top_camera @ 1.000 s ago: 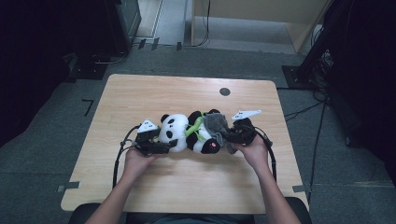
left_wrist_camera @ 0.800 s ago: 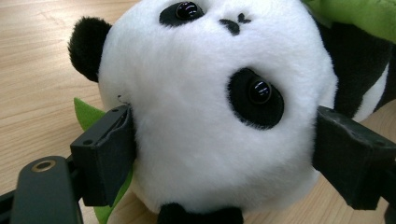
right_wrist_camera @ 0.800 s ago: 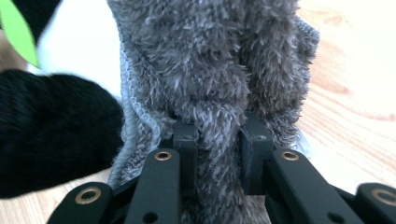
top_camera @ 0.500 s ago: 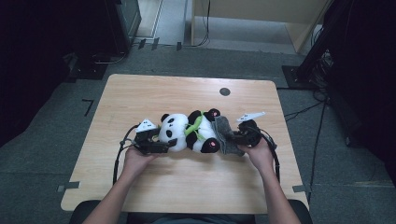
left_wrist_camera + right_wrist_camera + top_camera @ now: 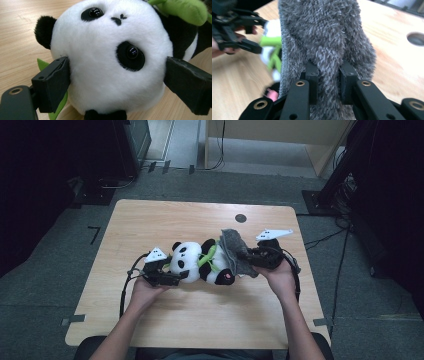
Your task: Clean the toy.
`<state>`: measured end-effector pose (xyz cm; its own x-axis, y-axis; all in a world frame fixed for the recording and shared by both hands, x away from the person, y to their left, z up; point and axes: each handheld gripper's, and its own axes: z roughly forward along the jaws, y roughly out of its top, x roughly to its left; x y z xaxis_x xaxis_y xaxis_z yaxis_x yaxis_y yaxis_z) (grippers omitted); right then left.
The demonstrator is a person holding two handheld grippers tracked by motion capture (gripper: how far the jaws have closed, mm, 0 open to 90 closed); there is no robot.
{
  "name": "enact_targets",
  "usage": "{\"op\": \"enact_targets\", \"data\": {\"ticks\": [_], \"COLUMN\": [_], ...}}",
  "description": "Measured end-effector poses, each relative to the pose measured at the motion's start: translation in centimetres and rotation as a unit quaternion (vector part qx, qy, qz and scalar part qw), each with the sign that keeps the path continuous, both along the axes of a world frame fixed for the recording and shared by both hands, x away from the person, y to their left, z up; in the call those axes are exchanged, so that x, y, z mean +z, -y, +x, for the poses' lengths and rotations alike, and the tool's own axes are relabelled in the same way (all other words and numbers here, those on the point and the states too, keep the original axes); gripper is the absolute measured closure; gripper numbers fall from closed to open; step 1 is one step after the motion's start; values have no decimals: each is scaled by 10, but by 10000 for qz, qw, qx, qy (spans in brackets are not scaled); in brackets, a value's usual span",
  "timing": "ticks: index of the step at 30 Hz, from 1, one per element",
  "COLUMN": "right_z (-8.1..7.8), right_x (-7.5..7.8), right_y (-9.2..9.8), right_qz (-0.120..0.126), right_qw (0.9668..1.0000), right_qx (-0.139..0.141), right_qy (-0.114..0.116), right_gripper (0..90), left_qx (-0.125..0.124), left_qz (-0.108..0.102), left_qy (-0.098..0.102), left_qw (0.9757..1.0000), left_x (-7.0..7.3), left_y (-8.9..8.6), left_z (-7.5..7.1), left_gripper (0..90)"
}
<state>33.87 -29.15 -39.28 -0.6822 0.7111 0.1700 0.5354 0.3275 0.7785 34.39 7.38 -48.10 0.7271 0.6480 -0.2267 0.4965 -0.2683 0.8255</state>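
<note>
I have a wooden tabletop under me, and the plush panda lies on its side near the middle of it, long axis running across the tabletop from my left to my right, head toward the left and feet toward the right. A grey fuzzy cloth is draped over its lower body at the right end. My left tongs stand wide around the panda's head, pads against the fur on both sides, and they have just been opening a little further with the head still between them. My right tongs are pinched narrow on a fold of the cloth. My worry is the left hold: if those pads slacken more, the round, soft head could slip free and the whole toy would drag along with the cloth when I pull. The thin pinch of fabric could also slide out.
</note>
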Motion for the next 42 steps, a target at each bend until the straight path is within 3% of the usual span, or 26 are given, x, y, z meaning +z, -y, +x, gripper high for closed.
{"op": "enact_targets", "data": {"ticks": [4,12,16,20,26,29,36,39,42], "right_z": [-1,3,6,14,27,34,41,37,29], "right_x": [16,32,24,9,-1,-4,-6,2,6], "right_y": [-22,-74,-105,-129,-138,-139,-142,-146,-154], "right_qz": [-40,-89,-241,-470,-612,-579,-486,-406,-378], "right_qw": [9998,9972,9949,9932,9938,9943,9956,9957,9939], "right_qx": [200,742,972,1040,908,858,750,788,999], "right_qy": [75,43,-116,-244,-217,-248,-271,-281,-280], "right_gripper": [745,746,746,747,751,752,749,750,750], "left_qx": [-55,-82,-44,-50,-111,22,185,224,244], "left_qz": [-93,-41,86,45,84,110,97,-30,-59], "left_qy": [36,50,81,193,400,466,480,427,404], "left_qw": [9999,9999,9999,9998,9991,9989,9986,9988,9989], "left_x": [1,-3,-10,-15,-21,-23,-21,-19,-17], "left_y": [-4,-6,-5,-6,-1,3,-1,-2,-3], "left_z": [-3,-8,-7,-7,-6,-4,-4,-3,-3], "left_gripper": [92,89,88,71,23,19,308,348,364]}}
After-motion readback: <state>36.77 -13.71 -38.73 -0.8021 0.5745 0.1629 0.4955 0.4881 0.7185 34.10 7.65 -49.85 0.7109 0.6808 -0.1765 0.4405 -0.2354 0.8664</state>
